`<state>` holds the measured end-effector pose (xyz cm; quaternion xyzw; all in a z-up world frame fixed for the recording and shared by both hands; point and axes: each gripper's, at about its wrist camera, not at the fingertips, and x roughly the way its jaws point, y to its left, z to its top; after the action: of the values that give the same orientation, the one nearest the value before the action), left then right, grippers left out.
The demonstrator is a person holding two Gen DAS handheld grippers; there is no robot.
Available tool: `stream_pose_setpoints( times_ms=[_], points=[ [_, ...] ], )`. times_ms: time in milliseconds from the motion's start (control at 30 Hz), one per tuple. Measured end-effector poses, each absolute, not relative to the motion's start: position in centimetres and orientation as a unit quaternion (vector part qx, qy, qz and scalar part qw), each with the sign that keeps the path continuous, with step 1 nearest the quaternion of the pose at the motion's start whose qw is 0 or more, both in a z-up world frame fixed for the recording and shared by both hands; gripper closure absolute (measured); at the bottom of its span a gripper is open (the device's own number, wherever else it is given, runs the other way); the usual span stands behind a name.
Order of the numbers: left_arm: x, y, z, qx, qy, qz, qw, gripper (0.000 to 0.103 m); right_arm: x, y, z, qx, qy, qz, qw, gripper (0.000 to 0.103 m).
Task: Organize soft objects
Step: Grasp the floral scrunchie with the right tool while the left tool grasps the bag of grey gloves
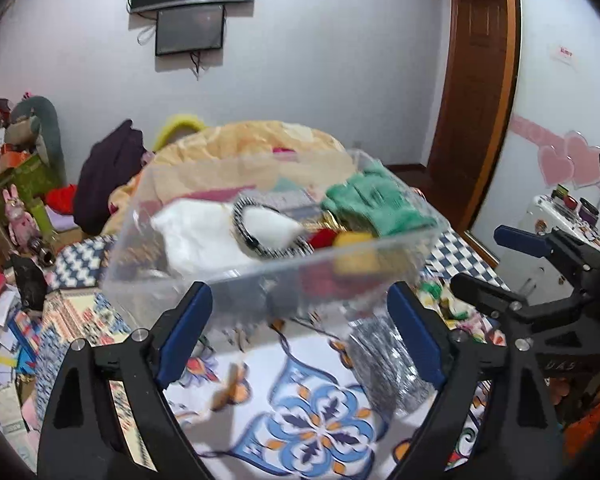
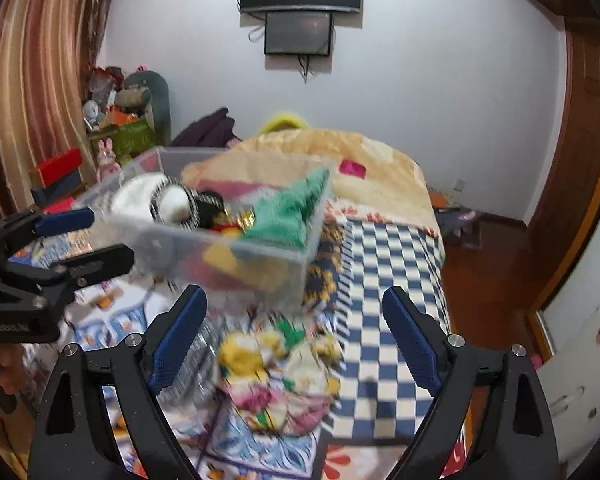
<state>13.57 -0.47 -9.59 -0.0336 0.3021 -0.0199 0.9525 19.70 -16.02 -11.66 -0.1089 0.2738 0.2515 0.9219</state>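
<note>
A clear plastic bin (image 1: 260, 276) sits on the bed just ahead of both grippers; it also shows in the right wrist view (image 2: 276, 276). It holds soft things: a green towel (image 1: 376, 204) (image 2: 288, 212), a white plush piece (image 1: 196, 236), a black-and-white slipper (image 1: 268, 232) (image 2: 180, 204), red and yellow items (image 1: 352, 252). My left gripper (image 1: 300, 328) is open and empty below the bin's near wall. My right gripper (image 2: 296, 336) is open and empty above a colourful floral cloth (image 2: 284, 376) lying on the bed.
The bed has a patterned sheet (image 1: 316, 428) and a blue checked blanket (image 2: 384, 280), with an orange quilt (image 2: 340, 152) heaped behind the bin. Cluttered shelves and toys (image 1: 24, 168) stand at the left. A wooden door (image 1: 472, 92) is at the right.
</note>
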Motion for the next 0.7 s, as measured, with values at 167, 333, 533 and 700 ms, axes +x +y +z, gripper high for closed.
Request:
stream_pose_setpoints(
  times_ms=[167,333,533,700],
  points=[
    [13.8,-1.8,-11.0,-0.036,0.325,-0.035,0.944,0.012,19.5,-16.9,-13.5,-0.104,0.304,0.262,0.910,0.015],
    [14.4,-3.1,-12.2,-0.042,0.350,-0.053,0.934,0.012,19.3,-17.4,-15.6,-0.103,0.333,0.270,0.898,0.016],
    [15.3,-4.4,-13.1,-0.052,0.369,-0.068,0.925,0.012,19.3,-18.2,-16.3,-0.092,0.346,0.270,0.894,0.052],
    [15.5,-5.4,-14.1,-0.056,0.382,-0.078,0.919,0.012,18.7,-19.0,-16.1,-0.082,0.342,0.266,0.897,0.076]
  ],
)
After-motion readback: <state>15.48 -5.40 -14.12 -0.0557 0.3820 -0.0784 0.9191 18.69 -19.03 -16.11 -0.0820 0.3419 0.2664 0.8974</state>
